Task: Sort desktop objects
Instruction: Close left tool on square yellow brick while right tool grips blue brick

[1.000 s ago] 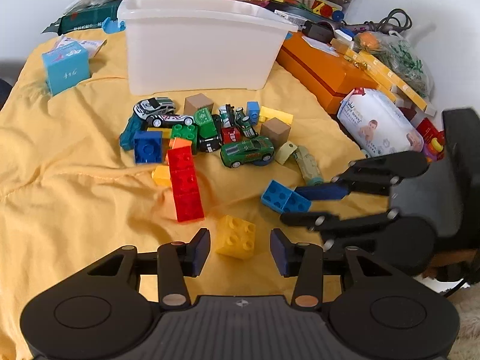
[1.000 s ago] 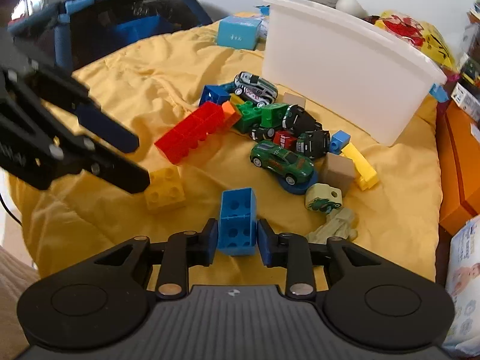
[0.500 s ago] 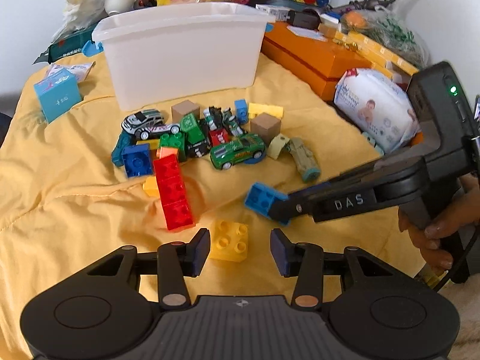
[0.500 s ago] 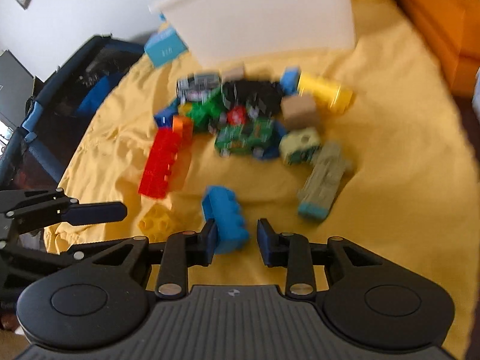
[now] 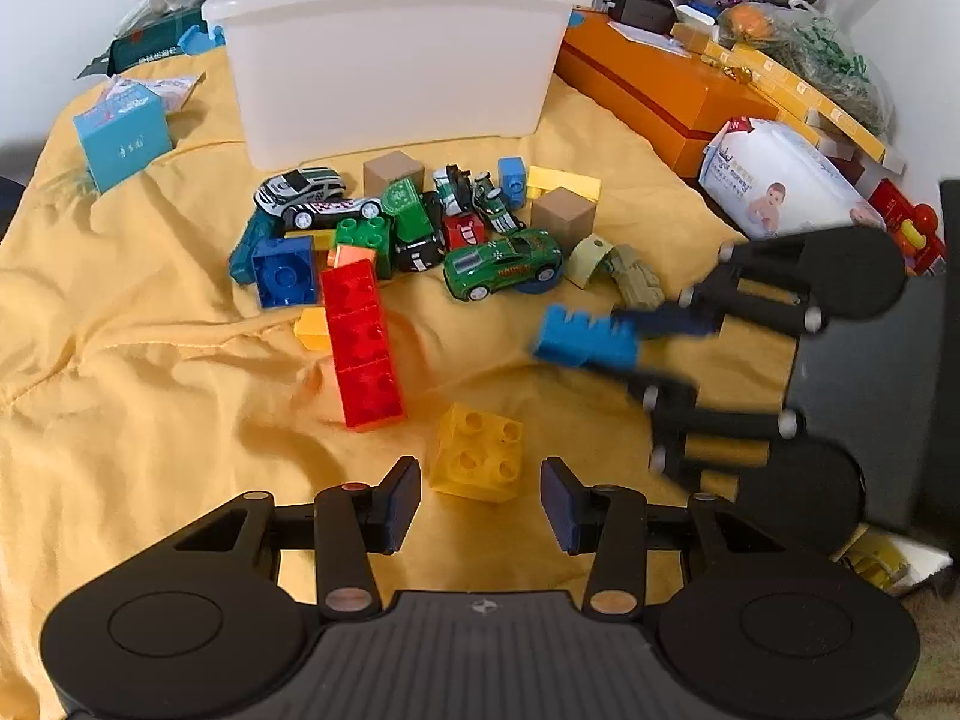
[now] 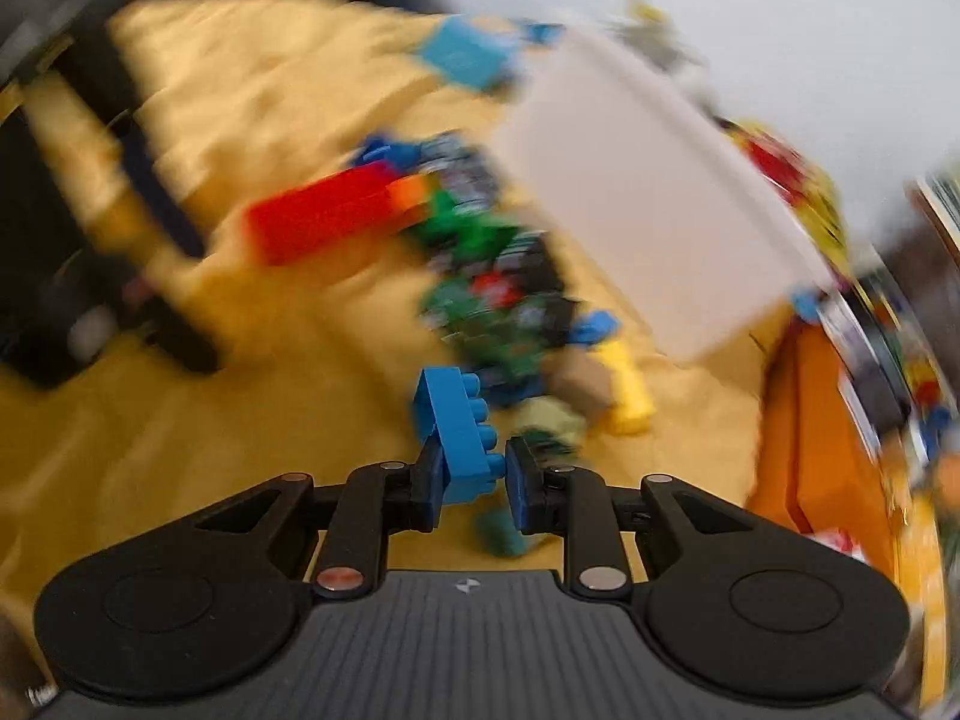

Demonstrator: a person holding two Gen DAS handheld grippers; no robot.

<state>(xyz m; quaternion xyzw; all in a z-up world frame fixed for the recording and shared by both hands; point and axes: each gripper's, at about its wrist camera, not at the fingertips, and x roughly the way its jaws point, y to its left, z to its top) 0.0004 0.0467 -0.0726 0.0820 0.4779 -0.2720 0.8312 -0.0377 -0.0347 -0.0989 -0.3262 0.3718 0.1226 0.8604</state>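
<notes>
Each camera sits on its own gripper, close above the yellow cloth [image 5: 150, 396], looking steeply down past the fingers. Both views share the toy pile and white bin [image 5: 390, 60]; the right view is blurred.

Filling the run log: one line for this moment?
left hand-held gripper: open over yellow brick | right hand-held gripper: closing on blue brick, lifted

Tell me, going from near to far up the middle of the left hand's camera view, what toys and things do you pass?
Yellow brick → green toy car → brown cube → white plastic bin.
</notes>
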